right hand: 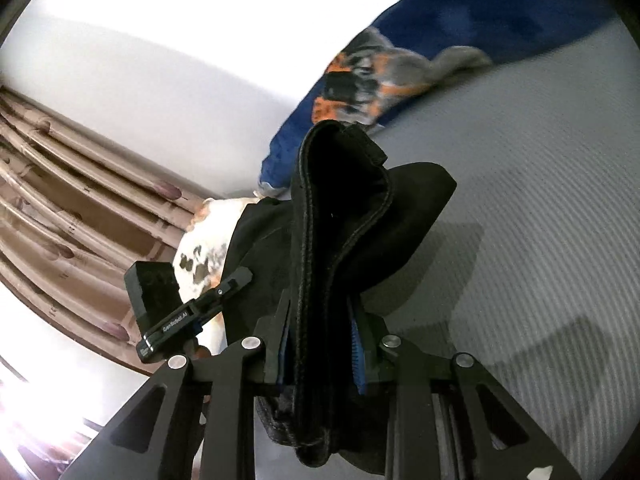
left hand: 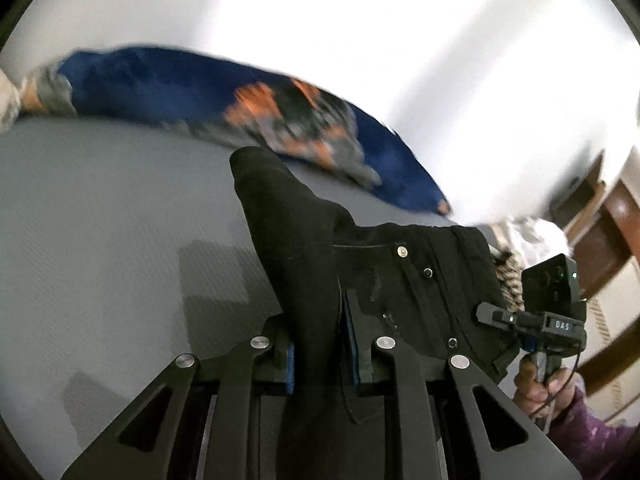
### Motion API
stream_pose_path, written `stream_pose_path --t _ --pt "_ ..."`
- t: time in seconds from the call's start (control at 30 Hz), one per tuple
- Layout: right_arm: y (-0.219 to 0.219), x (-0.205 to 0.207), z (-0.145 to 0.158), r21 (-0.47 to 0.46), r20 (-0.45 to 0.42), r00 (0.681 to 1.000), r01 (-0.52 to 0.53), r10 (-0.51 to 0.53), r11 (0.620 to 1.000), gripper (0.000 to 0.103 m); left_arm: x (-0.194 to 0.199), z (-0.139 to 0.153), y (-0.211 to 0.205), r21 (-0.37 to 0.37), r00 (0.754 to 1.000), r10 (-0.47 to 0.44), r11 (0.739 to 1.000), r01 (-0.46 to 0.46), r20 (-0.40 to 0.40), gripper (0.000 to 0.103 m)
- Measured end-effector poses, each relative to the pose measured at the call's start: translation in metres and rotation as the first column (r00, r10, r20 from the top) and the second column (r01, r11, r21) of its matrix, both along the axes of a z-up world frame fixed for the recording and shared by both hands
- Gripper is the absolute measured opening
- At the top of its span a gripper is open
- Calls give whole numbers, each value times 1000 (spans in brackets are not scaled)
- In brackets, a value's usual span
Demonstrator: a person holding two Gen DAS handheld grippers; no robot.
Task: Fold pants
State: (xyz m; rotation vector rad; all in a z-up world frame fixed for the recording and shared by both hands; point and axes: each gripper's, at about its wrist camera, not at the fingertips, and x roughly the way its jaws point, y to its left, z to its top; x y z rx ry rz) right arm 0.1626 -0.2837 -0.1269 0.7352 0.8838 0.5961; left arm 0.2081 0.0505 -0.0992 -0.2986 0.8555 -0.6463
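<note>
The black pants [left hand: 288, 240] hang lifted over the grey bed, gripped at two places. My left gripper [left hand: 320, 344] is shut on a thick fold of the fabric between its blue pads; the buttoned waist part [left hand: 404, 280] stretches right towards my right gripper [left hand: 490, 314], held by a hand [left hand: 536, 384]. In the right wrist view, my right gripper [right hand: 320, 344] is shut on a bunched, seamed edge of the pants [right hand: 340, 216]. The left gripper [right hand: 240, 278] shows at the left, against the same cloth. The lower pants are hidden below both grippers.
A grey bed sheet [left hand: 120, 220] lies under the pants. A blue blanket with orange and grey print [left hand: 180, 88] lies along the far edge by the white wall. A white spotted pillow [right hand: 204, 252], brown curtains [right hand: 60, 200] and wooden furniture [left hand: 612, 240] stand beside the bed.
</note>
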Motion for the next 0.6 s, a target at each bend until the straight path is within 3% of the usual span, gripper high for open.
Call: stream_pose_path --t 0.17,0.37,0.43,0.5,0.53,0.57,0.6 --pt "31 66 -17 -21 -17 1000 -27 26 999 23 53 -11 28 62 997 79 995 -79 8 19" --pt "48 101 -47 -46 -55 998 -7 4 999 23 104 -46 48 166 992 126 978 -125 6 19" --pt "50 104 -45 -106 -37 999 7 -11 994 23 108 -52 44 181 991 131 975 -132 20 22" --pt "56 104 -45 -189 -46 999 18 -27 982 25 108 -59 45 219 988 154 963 -156 22 39" --pt "58 103 -45 -245 -52 998 30 -44 969 33 108 -61 45 239 985 170 956 -172 28 44" --pt "61 101 -45 -314 -54 996 48 -68 948 47 105 -62 44 285 979 199 936 -206 52 59" --pt "64 94 -41 -390 -35 994 82 -104 917 48 102 -62 43 342 969 234 907 -247 81 79"
